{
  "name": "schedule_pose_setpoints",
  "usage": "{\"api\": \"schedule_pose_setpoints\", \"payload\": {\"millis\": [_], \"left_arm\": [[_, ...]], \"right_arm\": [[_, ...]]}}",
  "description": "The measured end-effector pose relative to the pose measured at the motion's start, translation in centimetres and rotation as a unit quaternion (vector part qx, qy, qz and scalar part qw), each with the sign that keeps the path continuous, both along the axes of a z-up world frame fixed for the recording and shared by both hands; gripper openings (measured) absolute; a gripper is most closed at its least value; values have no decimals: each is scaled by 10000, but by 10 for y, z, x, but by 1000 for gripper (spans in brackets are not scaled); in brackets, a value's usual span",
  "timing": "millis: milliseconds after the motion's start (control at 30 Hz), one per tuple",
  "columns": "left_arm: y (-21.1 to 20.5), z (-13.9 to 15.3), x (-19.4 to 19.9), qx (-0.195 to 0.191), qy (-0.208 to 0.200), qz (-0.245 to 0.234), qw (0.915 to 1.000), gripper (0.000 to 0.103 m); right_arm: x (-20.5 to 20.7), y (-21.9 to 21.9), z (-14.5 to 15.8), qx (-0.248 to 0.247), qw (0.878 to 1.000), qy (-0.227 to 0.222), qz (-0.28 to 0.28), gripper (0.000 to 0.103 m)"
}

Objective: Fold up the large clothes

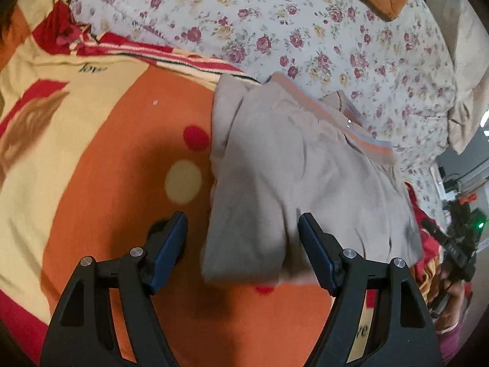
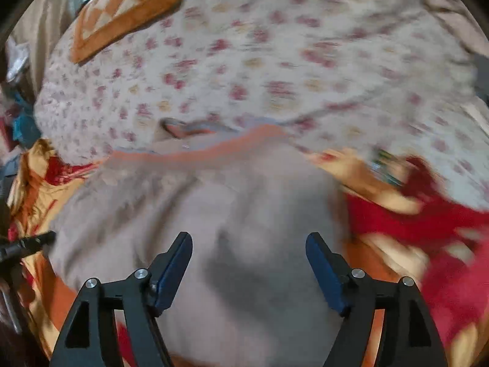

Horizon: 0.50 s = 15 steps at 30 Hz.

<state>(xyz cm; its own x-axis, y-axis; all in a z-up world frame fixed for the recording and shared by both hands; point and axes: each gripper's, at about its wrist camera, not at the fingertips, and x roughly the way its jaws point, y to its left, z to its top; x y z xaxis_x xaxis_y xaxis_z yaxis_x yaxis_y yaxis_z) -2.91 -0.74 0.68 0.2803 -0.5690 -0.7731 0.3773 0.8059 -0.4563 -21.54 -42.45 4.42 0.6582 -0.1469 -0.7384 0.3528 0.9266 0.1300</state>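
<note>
Left fingers: our left gripper (image 1: 243,244) is spread wide and grasping nothing, its blue pads (image 1: 171,246) straddling the near-left corner of the garment without, as far as we can tell, touching it.
Right fingers: our right gripper (image 2: 249,263) is likewise released, held over the middle of the cloth; the right view is smeared by motion, so we cannot tell whether it touches.
Garment: a beige top (image 1: 299,180) with an orange-striped ribbed band (image 1: 369,148) lies partly folded, its left edge doubled over in layers.
Surface: it rests on an orange, cream and red blanket (image 1: 101,165) on a bed, its far edge meeting a floral bedsheet (image 1: 275,24).
Background: an orange checked cushion (image 2: 128,6) sits at the far end of the bed.
Stage, as we judge it: between folds, with neither hand committed.
Risk: closing on the stacked corner could catch only the top layer, or the blanket beneath, and drag the fold open.
Second risk: a hurried right hand could ruck the flat middle.
</note>
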Motion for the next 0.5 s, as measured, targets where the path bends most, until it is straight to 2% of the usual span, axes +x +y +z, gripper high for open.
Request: {"api": "schedule_pose_setpoints", "payload": {"millis": [67,167,200,267,300,333,367,500], "left_arm": [[0,-7,-5,-62,152,-236,9996,76],[2,-7,-11,-131,-148,-337,9992,75],[-1,-8,-12,-67,-214,-414,9989,70],[-8,-8,-12,123,-309,-572,9978,28],[-9,-8,-12,181,-318,-594,9976,26],[-9,-5,-11,122,-336,-539,9979,17],[-7,0,-11,69,-356,-507,9981,14],[-1,10,-12,317,-549,-416,9971,9]], "right_arm": [[-27,-16,-9,26,9994,99,-322,75],[-38,-25,-20,406,9974,271,-537,75],[-40,-25,-26,637,9967,208,-459,73],[-45,-25,-35,904,9953,256,-228,24],[-41,-20,-37,856,9956,344,-185,23],[-38,-13,-34,672,9971,337,-149,17],[-35,-7,-30,551,9980,301,-86,14],[-45,4,1,-240,9994,251,27,9]]}}
